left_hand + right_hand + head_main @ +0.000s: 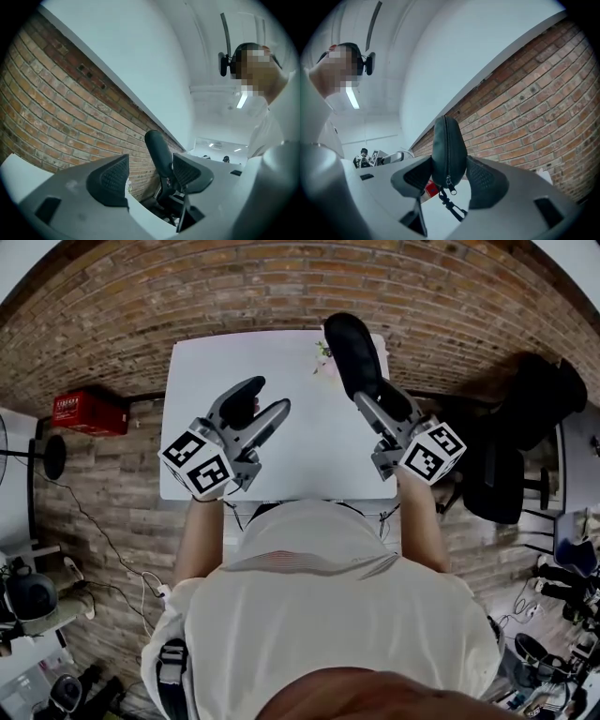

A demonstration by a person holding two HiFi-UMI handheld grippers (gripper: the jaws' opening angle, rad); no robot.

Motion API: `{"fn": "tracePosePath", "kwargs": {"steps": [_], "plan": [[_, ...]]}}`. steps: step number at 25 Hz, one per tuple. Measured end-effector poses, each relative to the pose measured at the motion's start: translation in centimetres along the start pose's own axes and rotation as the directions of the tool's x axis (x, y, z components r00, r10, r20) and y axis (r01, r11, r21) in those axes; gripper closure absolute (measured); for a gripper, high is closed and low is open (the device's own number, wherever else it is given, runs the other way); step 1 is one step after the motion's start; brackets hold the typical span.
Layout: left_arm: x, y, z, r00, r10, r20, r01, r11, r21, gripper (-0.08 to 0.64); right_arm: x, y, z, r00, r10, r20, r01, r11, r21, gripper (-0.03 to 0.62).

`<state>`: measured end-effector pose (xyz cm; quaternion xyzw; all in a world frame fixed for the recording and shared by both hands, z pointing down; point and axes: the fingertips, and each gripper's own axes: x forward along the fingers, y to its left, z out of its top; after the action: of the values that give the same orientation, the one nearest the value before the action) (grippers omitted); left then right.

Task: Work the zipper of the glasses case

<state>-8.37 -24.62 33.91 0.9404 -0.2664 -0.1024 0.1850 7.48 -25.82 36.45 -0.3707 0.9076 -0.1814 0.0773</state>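
Gripping the black glasses case (449,145) between both pads, the right hand-held gripper (449,176) holds it upright in the air over the far right part of the white table (197,409). The zipper pull (450,189) dangles at the bottom end. Over on the other side, the left hand-held gripper (267,401) has its jaws wide apart with nothing between them, clear of the case.

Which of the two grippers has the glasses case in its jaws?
The right gripper: its pads clamp the dark glasses case, zipper pull hanging below. The left gripper stands open with nothing between its jaws.
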Motion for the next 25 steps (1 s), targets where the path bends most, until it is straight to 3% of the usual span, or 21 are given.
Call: {"fn": "tracePosePath", "kwargs": {"steps": [5,9,16,21,25], "plan": [[-0.5,-0.7,0.8,0.997,-0.063,0.05,0.067,0.995,-0.068,0.262,-0.1,1.0,-0.2,0.999,0.046,-0.008,-0.046,0.999,0.022,0.308],[-0.7,-1.4,0.9,0.992,-0.105,0.068,0.112,0.988,-0.108,0.259,0.2,3.2,-0.5,0.987,0.161,-0.018,-0.159,0.983,0.094,0.308],[0.5,-3.9,0.1,0.978,-0.201,0.055,0.208,0.965,-0.16,0.258,1.4,7.9,-2.2,0.925,0.379,-0.027,-0.359,0.895,0.264,0.308],[0.8,-4.8,-0.1,0.969,-0.239,0.065,0.247,0.949,-0.195,0.258,1.8,10.8,-3.5,0.868,0.495,-0.043,-0.453,0.824,0.339,0.308],[0.7,-5.1,0.4,0.959,-0.266,0.094,0.281,0.934,-0.221,0.258,2.3,12.4,-4.5,0.833,0.548,-0.068,-0.492,0.792,0.36,0.308]]}}
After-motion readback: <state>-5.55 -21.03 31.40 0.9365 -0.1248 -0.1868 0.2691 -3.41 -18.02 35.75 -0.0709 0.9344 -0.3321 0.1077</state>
